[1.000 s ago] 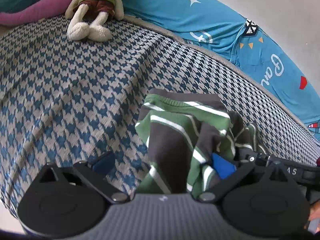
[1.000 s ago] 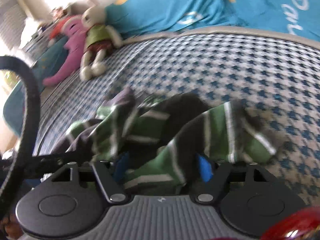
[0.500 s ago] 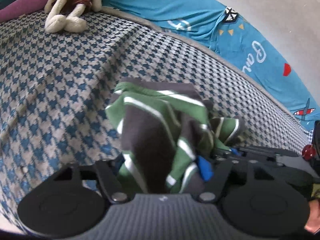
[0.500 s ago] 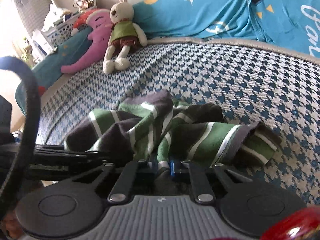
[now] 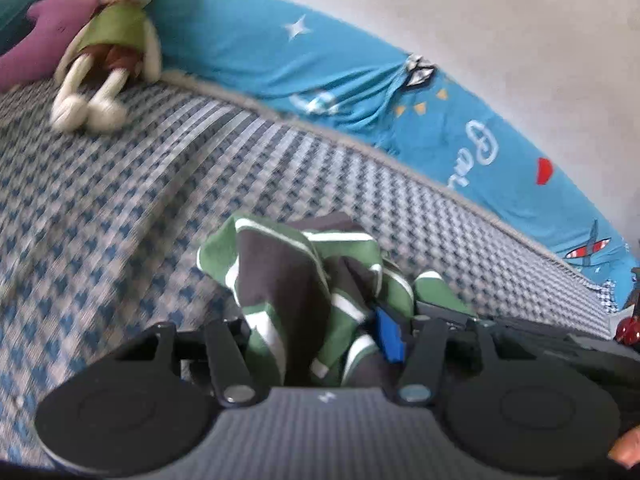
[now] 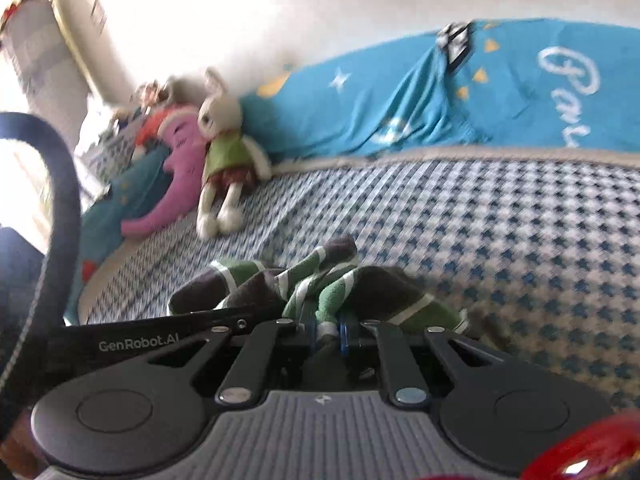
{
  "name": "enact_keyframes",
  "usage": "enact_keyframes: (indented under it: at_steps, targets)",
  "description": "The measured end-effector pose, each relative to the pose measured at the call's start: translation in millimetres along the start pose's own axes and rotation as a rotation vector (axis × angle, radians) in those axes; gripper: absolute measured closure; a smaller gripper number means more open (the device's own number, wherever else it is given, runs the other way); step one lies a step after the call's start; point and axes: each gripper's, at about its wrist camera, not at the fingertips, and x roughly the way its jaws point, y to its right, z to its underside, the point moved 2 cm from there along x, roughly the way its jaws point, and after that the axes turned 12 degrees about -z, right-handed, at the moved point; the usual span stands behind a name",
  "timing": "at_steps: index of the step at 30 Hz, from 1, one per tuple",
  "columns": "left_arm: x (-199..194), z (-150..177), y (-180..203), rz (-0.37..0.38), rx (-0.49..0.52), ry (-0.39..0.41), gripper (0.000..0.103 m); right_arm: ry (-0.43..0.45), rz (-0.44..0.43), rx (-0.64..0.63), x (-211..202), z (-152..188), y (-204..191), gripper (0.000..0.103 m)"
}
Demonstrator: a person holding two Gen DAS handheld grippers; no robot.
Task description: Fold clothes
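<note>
Right wrist view first: the right gripper [image 6: 326, 330] had its two fingers squeezed nearly together on a bunched ridge of the green and dark striped garment [image 6: 320, 284]. A second back those fingers were wide apart with cloth just lying between them, so the pinch was brand new. Over on the left wrist view, the left gripper [image 5: 320, 332] sat wider, but the same striped cloth [image 5: 288, 276] filled the gap between its fingers and looked caught there; a second ago that gap was only half filled, so it closed in too.

Moving outward, the garment was a crumpled heap on the checked bed cover [image 6: 500, 248], near its front edge and well short of the back edge, where the blue bedding [image 6: 400, 112] ran along the wall. The stuffed rabbit [image 6: 224, 152] and the purple plush [image 6: 172, 168] sat at the far left corner, well apart from the cloth.

My read: with both ends pinched, whoever's holding these was set to lift and spread the thing out. Nothing about the heap looked folded, just scrunched.
</note>
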Motion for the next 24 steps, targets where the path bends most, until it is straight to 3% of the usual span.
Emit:
enact_keyframes:
  at_steps: [17,21,24]
  targets:
    - [12,-59,108,0.225,0.171,0.178,0.052,0.342,0.223,0.028,-75,-57,44,0.090]
    - [18,-69,132,0.252,0.211,0.219,0.054,0.380,0.268,0.040,-79,-64,56,0.090]
    - [32,-72,137,0.242,0.210,0.202,0.054,0.380,0.315,0.054,-75,-65,66,0.087]
